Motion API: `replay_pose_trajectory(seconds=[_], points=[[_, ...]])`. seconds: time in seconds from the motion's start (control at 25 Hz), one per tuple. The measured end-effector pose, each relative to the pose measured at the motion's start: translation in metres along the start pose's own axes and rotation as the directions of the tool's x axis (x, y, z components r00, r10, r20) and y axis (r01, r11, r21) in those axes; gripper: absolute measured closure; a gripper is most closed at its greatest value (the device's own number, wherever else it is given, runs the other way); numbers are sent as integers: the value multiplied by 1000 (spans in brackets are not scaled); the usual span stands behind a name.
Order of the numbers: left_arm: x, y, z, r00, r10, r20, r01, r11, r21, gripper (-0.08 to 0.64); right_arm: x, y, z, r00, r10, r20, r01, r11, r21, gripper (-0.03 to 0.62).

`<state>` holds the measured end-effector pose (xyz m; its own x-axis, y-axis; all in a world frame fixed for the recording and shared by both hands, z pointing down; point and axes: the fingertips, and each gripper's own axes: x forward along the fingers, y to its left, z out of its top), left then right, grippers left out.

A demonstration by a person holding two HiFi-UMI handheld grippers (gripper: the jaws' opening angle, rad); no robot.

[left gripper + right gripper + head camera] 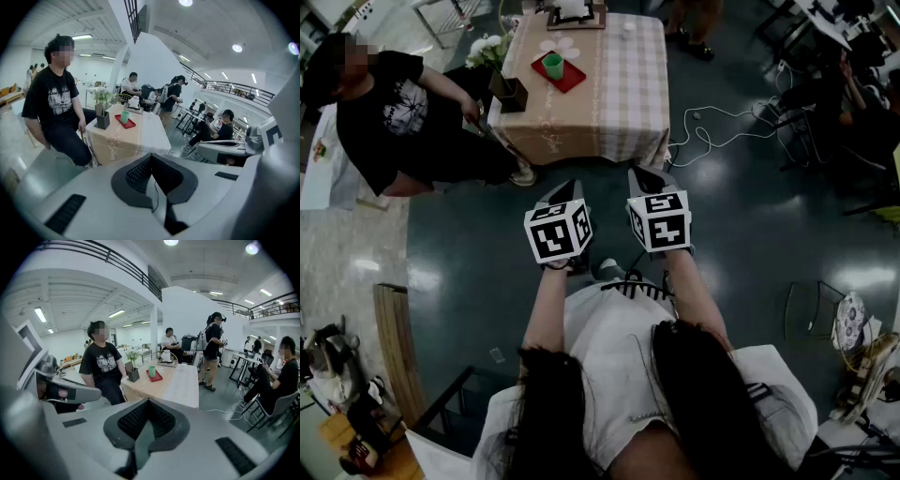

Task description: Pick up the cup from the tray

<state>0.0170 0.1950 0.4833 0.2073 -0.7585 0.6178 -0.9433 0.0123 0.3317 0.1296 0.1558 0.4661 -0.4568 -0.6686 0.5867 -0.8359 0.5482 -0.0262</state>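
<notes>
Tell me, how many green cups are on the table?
1. The cup stands on the red tray, near the left edge of the table in the head view. Others could hide behind things at the far end.

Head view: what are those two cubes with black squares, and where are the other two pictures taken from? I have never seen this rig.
No robot: a person carries a claw in each hand, and the cubes are parts of them. The head view looks down from the person's head at the left claw and right claw. The other two pictures come from a camera riding on each claw. Both claws are shut and empty. Ahead, on the table, a green cup stands on a red tray.
</notes>
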Motion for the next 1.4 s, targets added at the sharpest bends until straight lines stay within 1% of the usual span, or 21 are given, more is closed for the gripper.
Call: replay_pose_trajectory(seconds=[0.28,0.48,0.56,0.72,0.8,0.88,0.92,0.96,1.0,1.04,1.16,1.4], points=[[-3,1,-7,1000,-4,1,4,999,-32,552,-2,3,-12,1000,2,-27,-1,1000,8,583],[-2,-4,-5,1000,-8,5,8,999,-31,552,-2,5,-10,1000,5,-26,-5,1000,-5,583],[-2,-5,-6,1000,-7,7,7,1000,-29,552,-2,5,-9,1000,9,-18,-9,1000,3,583],[0,-4,-5,1000,-5,14,5,999,-39,552,-1,1,-4,999,14,29,-15,999,30,581],[1,-4,-4,1000,-3,17,3,999,-39,552,2,1,-4,999,21,28,-22,1000,15,578],[3,-5,-5,1000,-4,14,4,999,-35,552,4,5,-6,999,45,23,-45,999,-2,571],[3,-5,-7,1000,-5,9,5,999,-35,552,5,8,-7,998,63,25,-63,998,-8,529],[4,-6,-8,1000,-5,5,6,999,-36,552,6,12,-7,996,83,30,-83,996,-15,440],[5,-6,-8,1000,-6,3,7,999,-37,552,7,16,-7,994,101,35,-100,995,-24,374],[6,-6,-6,1000,-9,5,9,999,-38,552,9,18,-4,993,111,41,-109,993,-36,354],[13,-7,6,1000,-19,14,20,999,-38,552,15,17,8,991,121,62,-117,991,-61,339],[39,-1,30,999,-40,12,41,999,-27,552,39,6,29,990,118,75,-115,992,-46,310]])
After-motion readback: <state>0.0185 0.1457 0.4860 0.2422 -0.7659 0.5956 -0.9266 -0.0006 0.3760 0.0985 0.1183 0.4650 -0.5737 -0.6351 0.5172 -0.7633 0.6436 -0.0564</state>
